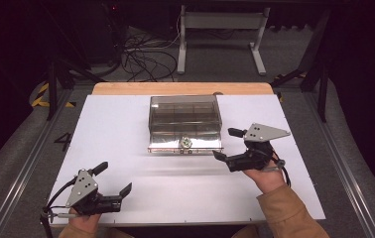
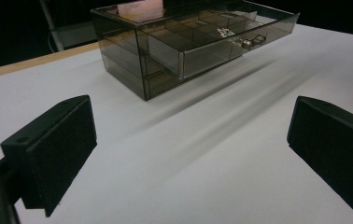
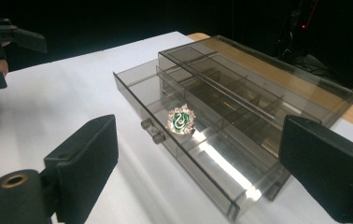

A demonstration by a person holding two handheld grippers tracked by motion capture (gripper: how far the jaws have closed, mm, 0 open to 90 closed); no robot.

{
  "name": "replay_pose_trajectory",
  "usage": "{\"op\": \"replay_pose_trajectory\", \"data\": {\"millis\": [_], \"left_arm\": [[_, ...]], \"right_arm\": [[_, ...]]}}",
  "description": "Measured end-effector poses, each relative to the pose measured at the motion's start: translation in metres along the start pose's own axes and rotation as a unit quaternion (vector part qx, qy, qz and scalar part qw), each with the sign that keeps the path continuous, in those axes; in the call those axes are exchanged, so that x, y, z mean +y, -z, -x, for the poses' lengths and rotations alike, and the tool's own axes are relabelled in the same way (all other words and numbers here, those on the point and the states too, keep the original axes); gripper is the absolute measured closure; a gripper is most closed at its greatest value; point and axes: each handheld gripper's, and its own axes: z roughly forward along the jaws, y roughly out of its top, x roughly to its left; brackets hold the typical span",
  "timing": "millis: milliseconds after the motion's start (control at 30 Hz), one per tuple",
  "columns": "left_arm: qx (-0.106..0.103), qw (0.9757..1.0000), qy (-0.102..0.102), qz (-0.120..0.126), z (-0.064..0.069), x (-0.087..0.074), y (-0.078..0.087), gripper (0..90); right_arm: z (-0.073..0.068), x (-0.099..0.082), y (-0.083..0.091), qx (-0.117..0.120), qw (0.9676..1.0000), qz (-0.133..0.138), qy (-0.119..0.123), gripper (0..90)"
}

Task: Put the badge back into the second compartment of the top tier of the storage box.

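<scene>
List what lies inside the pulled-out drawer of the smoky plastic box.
The open drawer holds one round green-and-silver crest badge, in a front compartment just behind the knobs. The compartments beside it look bare. The drawer's rear, under the box lid, is tinted and glary, so its contents stay uncertain.

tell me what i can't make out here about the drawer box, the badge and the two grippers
- Badge: small in the high view; the crest's lettering is too fine in the right gripper view.
- Drawer box: smoky walls and glare blur any contents of the rear compartments.
- Left gripper: its cable runs off the high view's bottom edge.
- Right gripper: the hand hides its handle.
</scene>
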Motion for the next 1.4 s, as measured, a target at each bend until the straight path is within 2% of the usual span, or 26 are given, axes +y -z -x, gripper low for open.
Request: {"op": "replay_pose_trajectory", "data": {"millis": [500,733,900,1233,1400], "left_arm": [[0.000,1.0000,-0.002,-0.001,0.001,0.000,-0.001,2.2],[0.000,1.0000,-0.002,-0.001,0.001,0.000,-0.001,2.2],[0.001,1.0000,-0.003,0.000,0.001,0.000,-0.001,2.2],[0.000,1.0000,-0.007,0.000,0.002,0.001,-0.001,2.2],[0.000,1.0000,-0.008,0.000,0.002,0.001,0.000,2.2]], "right_arm": [[0.007,-0.044,0.023,0.001,0.9997,0.006,-0.025,8.4],[0.008,-0.062,0.028,-0.001,0.9994,0.005,-0.034,6.9],[0.009,-0.076,0.027,0.007,0.9991,-0.004,-0.041,3.8],[0.004,-0.107,0.033,0.009,0.9983,0.019,-0.054,3.5],[0.004,-0.116,0.036,0.006,0.9975,0.031,-0.064,3.8]]}}
